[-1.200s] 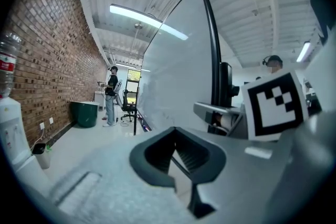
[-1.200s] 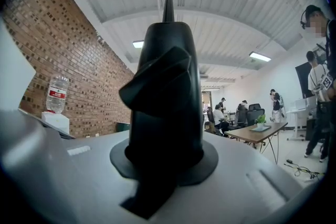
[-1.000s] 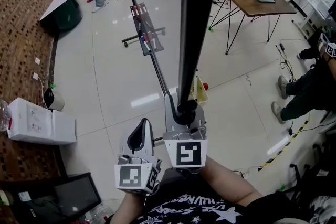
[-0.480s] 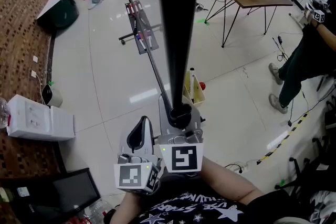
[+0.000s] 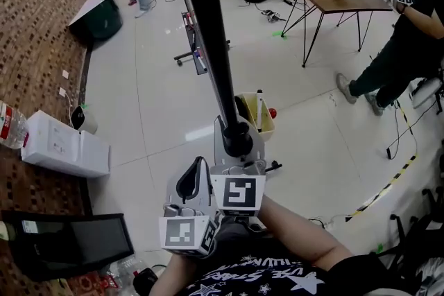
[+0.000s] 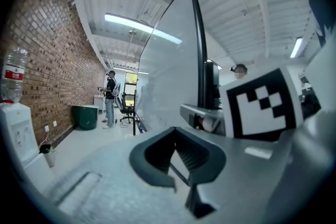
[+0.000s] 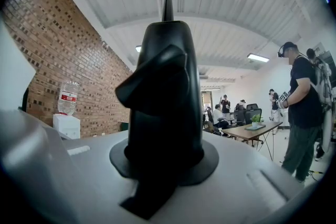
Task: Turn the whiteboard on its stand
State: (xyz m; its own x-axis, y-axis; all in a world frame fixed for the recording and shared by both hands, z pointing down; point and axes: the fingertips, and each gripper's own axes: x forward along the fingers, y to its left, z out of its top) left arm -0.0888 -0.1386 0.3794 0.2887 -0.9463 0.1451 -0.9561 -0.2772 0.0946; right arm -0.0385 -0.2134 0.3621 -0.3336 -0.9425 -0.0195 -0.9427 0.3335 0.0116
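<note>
Step in hand: the turn itself, judged under way, with the board gripped and not yet let go.

The whiteboard [image 6: 168,71] stands on the tiled floor [image 5: 152,100], seen nearly edge-on from above. Its black frame [image 5: 208,31] runs as a long dark bar down to the person. The face is pale, glossy and appears blank. It looks large and top-heavy, so likely to swing slowly.

The right hand-held gripper [image 5: 238,149] is clamped on the frame's near end.

The left hand-held gripper [image 5: 193,180] sits just beside it, jaws together on nothing.

Next move calls for a steady sideways push with the clamp kept firm.
</note>
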